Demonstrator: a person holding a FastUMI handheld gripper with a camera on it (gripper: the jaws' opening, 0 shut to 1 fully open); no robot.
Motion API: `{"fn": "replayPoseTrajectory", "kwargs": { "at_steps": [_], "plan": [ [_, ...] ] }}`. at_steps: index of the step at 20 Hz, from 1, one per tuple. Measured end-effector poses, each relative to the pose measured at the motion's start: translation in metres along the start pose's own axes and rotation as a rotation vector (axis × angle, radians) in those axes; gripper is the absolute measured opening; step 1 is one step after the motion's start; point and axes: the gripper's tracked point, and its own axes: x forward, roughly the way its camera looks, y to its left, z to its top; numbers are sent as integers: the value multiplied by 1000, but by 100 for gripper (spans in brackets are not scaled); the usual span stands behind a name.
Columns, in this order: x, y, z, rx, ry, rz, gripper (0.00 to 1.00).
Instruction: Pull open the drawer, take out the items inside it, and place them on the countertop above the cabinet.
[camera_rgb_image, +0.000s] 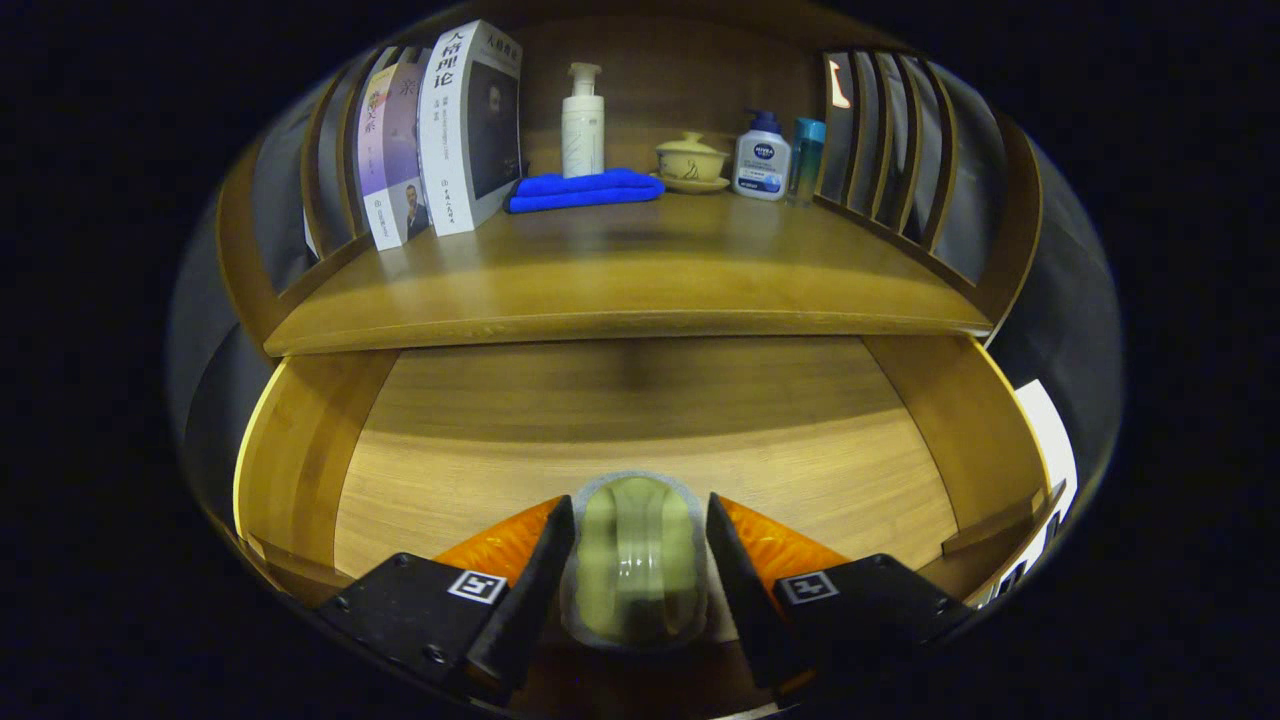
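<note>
The wooden drawer (300, 450) stands pulled open under the countertop (640, 280). My gripper (640, 550) is over the drawer's front part, shut on a roll of clear tape (635, 560) that stands on edge between the two fingers. The drawer floor (650, 450) beyond the fingers is bare wood. Whether the roll touches the drawer floor I cannot tell.
On the countertop's far side stand books (445, 130), a white pump bottle (582, 125), a folded blue cloth (585, 190), a lidded tea cup on a saucer (692, 162), a small lotion bottle (762, 160) and a teal bottle (806, 155). Slatted wooden sides (900, 140) flank the countertop.
</note>
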Motion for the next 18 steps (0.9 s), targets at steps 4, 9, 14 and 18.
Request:
{"fn": "replayPoseTrajectory", "kwargs": {
  "at_steps": [4, 9, 14, 18],
  "plan": [
    [2, 3, -3, -15, 13, 5, 52],
    [-3, 6, 11, 26, -84, 17, 17],
    [-32, 4, 27, 70, -193, 19, 17],
    [-58, 2, 37, 60, -254, 5, 17]
  ]
}}
